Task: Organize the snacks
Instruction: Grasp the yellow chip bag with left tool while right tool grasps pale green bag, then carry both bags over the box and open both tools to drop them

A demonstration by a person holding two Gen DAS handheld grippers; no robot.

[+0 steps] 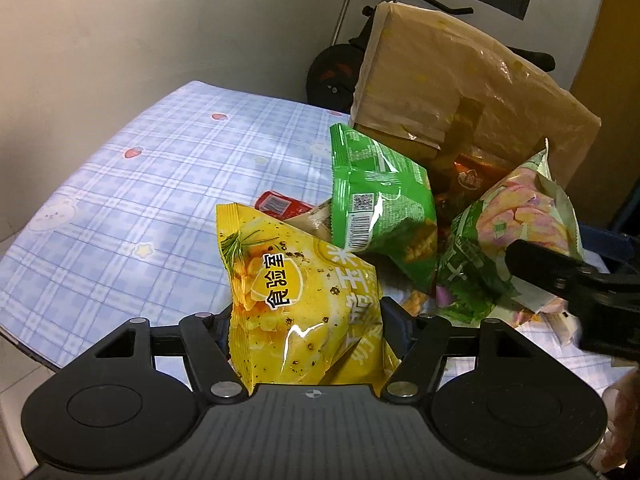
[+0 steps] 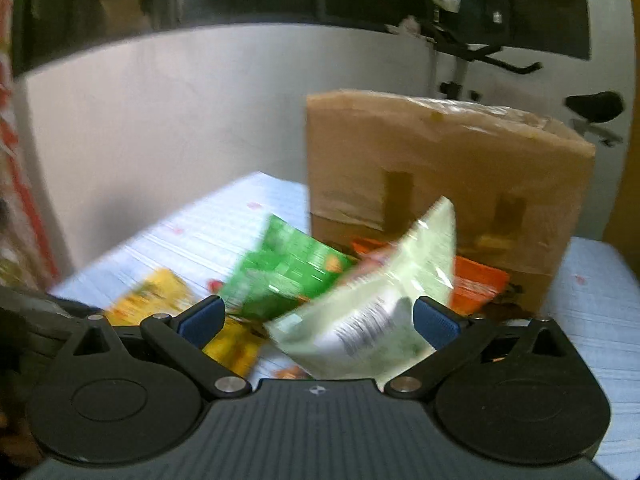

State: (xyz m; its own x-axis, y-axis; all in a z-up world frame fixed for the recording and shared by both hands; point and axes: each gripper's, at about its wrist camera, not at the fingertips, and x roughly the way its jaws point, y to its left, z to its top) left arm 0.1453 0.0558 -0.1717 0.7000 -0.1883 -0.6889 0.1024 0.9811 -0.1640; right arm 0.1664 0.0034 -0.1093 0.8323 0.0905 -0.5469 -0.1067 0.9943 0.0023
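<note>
While both hands are busy, I'm calling it line by line.

Left gripper: my left gripper [image 1: 306, 320] has its fingers clamped on the glossy yellow crinkle-edged snack bag [image 1: 296, 292], held up off the blue-checked tablecloth [image 1: 132, 200].

Yellow bag axis: long side runs near to far, straight out from the fingers, its far corner tipped up and left.

Right gripper: my right gripper [image 2: 318, 322] has blue pads [image 2: 434, 322] either side of the pale green foil snack bag with pink print [image 2: 372, 320]. That view is smeared with motion, and I can't tell whether the left pad touches the bag, so I won't call it gripped.

Pale bag position: right of the yellow one, its sealed top pointing up and far.

Target, my judgement: the tall brown paper bag with tape patches [image 1: 460, 92] stands far and right on the table, behind the pile. The right gripper is nearer to it; the left must carry far and rightward.

In the way: a bright green plastic snack bag with barcode [image 1: 380, 200] leans between my yellow bag and the paper bag; an orange packet [image 2: 478, 280] sits at the paper bag's foot; a small red packet [image 1: 280, 206] lies flat farther left.

Writing: yellow bag reads 食验室 in black on a yellow oval, with large white characters beside it that include 玉米; the green bag shows a QR code and barcode, text too small to read.
</note>
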